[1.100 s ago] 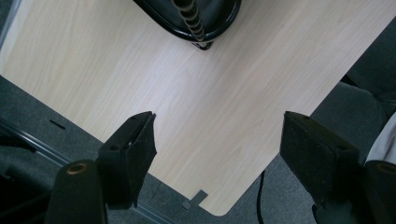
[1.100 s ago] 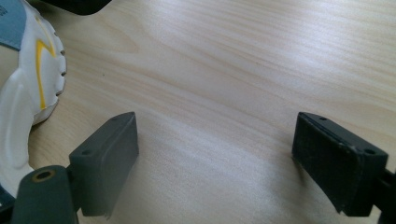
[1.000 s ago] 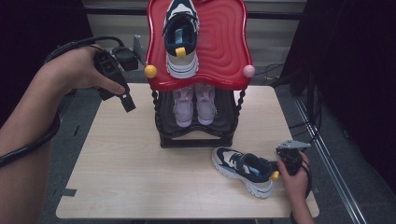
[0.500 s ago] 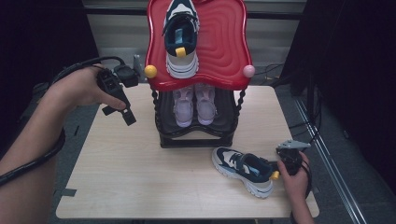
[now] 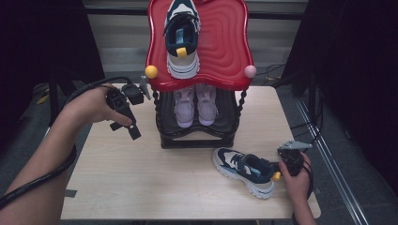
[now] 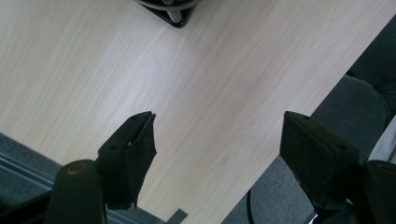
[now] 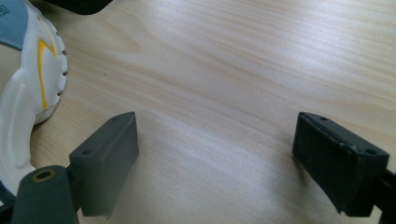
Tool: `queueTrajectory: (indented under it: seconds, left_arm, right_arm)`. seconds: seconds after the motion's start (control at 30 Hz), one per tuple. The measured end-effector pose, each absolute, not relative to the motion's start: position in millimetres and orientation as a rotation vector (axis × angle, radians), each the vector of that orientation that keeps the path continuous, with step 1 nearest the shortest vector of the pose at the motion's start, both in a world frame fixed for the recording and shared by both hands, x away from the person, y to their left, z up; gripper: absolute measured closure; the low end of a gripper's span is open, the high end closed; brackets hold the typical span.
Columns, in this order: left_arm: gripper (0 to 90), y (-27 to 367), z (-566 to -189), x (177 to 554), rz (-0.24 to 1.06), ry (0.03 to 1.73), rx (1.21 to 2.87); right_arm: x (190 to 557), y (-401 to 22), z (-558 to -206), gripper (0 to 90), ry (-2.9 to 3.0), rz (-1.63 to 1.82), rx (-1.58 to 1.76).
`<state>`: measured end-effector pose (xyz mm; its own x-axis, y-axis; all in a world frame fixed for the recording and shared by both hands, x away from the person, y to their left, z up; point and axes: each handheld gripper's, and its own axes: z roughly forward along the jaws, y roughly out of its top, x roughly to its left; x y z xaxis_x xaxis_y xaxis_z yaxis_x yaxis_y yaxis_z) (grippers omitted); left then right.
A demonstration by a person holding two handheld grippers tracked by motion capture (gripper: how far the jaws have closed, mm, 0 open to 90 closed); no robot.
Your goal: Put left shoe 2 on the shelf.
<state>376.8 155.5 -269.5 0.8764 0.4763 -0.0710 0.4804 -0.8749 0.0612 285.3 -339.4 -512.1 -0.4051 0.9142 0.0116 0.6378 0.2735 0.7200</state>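
Plainly, both tongs are held wide open with nothing between the jaws. The left gripper point(image 5: 133, 131) is kept over the bare table point(image 5: 141, 187). The right gripper point(image 5: 279, 169) is seen just beside the heel of the loose shoe point(image 5: 244, 171). Four shoes are counted. The pink pair point(image 5: 195, 105) is partly hidden under the red shelf point(image 5: 225, 42).

Left gripper point(image 5: 133, 131) jaws wide, right gripper point(image 7: 217, 154) likewise
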Motion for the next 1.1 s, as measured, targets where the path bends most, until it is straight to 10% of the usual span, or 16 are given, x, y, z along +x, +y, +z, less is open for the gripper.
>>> queueTrajectory:
  seconds: [1.1]
  left_arm:
    - [25.5, 157, -372, 373, -0.182, 0.779, 2.955]
  right_arm:
    - [285, -339, -512, 13.9, 2.146, 0.921, 1.413]
